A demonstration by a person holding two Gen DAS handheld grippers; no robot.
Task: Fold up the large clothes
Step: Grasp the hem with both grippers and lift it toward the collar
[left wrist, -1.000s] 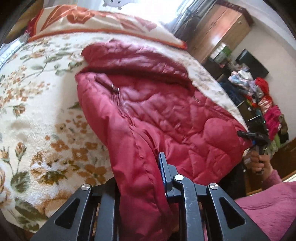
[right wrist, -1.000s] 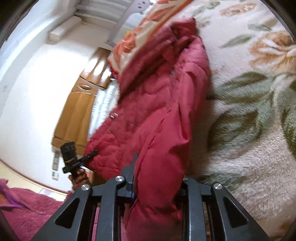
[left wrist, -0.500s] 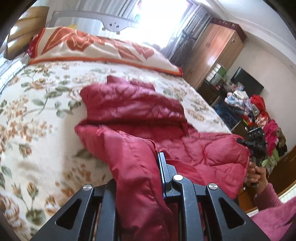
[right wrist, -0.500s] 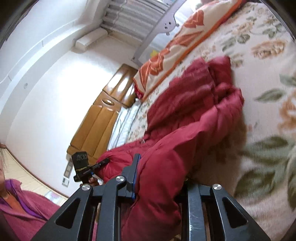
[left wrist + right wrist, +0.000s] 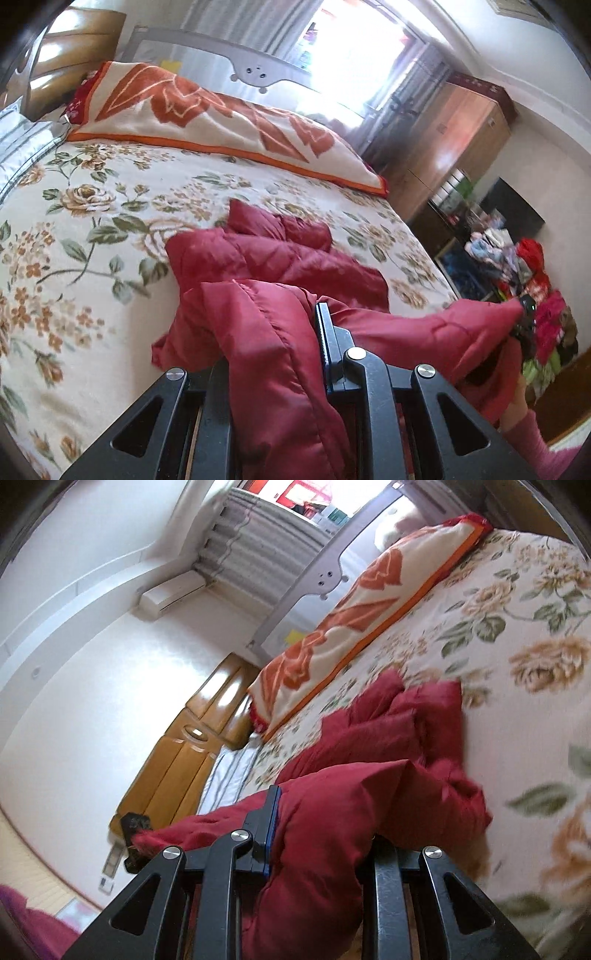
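No readable writing or brand anywhere. Left tool [image 5: 273,354] pinching a thick fold of red coat [image 5: 280,266], smooth, shiny, quilted and puffy. Right tool [image 5: 321,834] likewise clamped on a padded coat [image 5: 388,738] edge. Ahead of both tools, coat bunched in soft mounds on the bed [image 5: 92,206], partly lifted toward them. Fuzzy cream bedspread with roses and green leaves. Beyond the coat, an orange-and-cream blanket [image 5: 207,122], folded long.

The jacket [image 5: 273,258] lies on the bed [image 5: 92,221], its near edge lifted off it; the pillow [image 5: 221,125] lies behind it; the wardrobe [image 5: 454,147] stands far right.
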